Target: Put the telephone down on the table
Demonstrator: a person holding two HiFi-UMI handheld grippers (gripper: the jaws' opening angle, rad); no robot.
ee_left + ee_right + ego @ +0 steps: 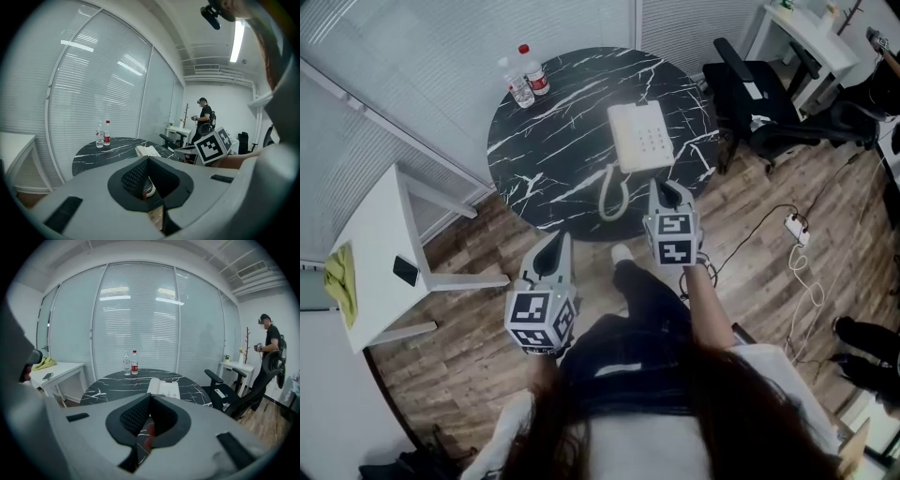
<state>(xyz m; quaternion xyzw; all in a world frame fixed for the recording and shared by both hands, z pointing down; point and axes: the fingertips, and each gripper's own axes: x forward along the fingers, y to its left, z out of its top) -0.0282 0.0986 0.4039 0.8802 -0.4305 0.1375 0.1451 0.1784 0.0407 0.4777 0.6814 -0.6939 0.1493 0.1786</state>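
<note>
The white telephone (642, 136) lies flat on the round black marble table (544, 150), near its right front side. Its coiled cord (612, 195) loops to the table's near edge. My right gripper (667, 191) is shut and empty, with its tip over that near edge just right of the cord. My left gripper (555, 244) hangs lower and to the left, short of the table over the wood floor; its jaws meet with nothing between them. The telephone (147, 151) lies ahead of the left gripper (149, 161). It (164, 387) is also beyond the right gripper (151, 397).
Two water bottles (525, 80) stand at the table's far left. A white side table (380, 216) with a yellow cloth (342, 281) is at the left. A black office chair (759, 103) and a floor power strip (797, 227) are right. A person (269, 343) stands at the back.
</note>
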